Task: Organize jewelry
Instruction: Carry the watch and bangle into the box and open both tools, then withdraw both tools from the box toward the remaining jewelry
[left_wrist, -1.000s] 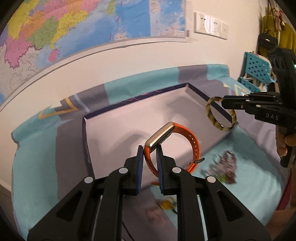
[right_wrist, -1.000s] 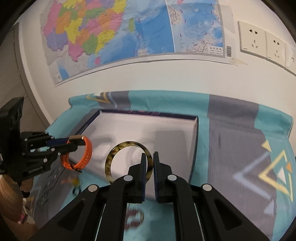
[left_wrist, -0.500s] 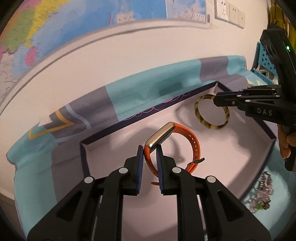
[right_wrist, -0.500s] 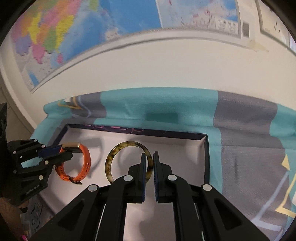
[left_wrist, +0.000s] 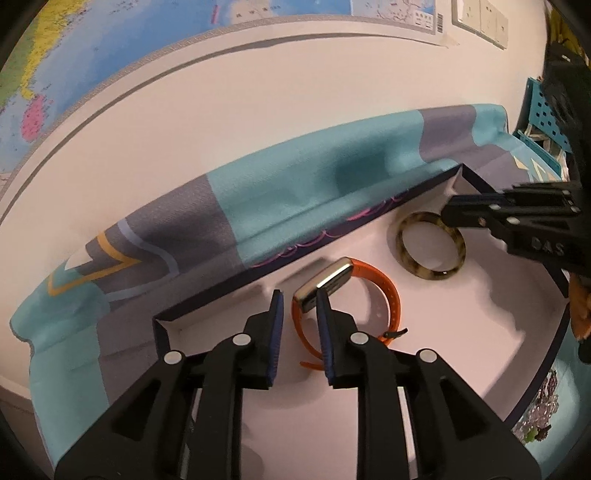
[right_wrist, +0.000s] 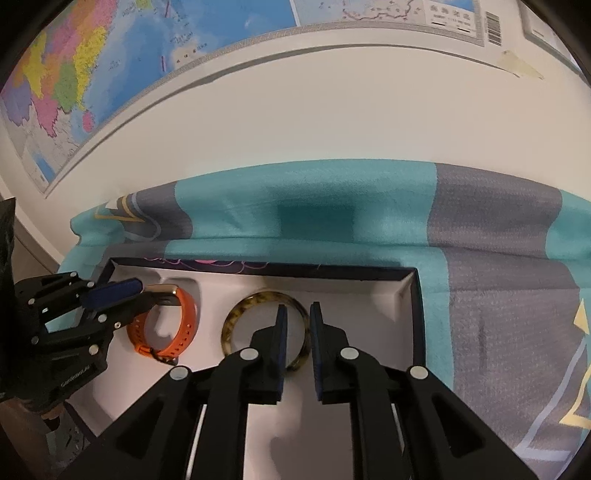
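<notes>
An orange watch (left_wrist: 373, 295) with a metal face lies in the white tray (left_wrist: 436, 369), also shown in the right wrist view (right_wrist: 177, 328). My left gripper (left_wrist: 299, 299) is open around its strap, the right pad touching the face. A tortoiseshell bangle (left_wrist: 430, 249) lies in the tray to the right; it shows in the right wrist view (right_wrist: 236, 321). My right gripper (right_wrist: 295, 314) is open with its fingers astride the bangle's near rim.
The tray has a dark blue rim (right_wrist: 258, 267) and sits on a teal and grey cloth (right_wrist: 498, 295) against a white wall with a map (right_wrist: 110, 74). A beaded piece (left_wrist: 539, 417) lies outside the tray at the right.
Both grippers have lowered into the tray and opened. The watch and the bangle now rest on the tray floor, released.
</notes>
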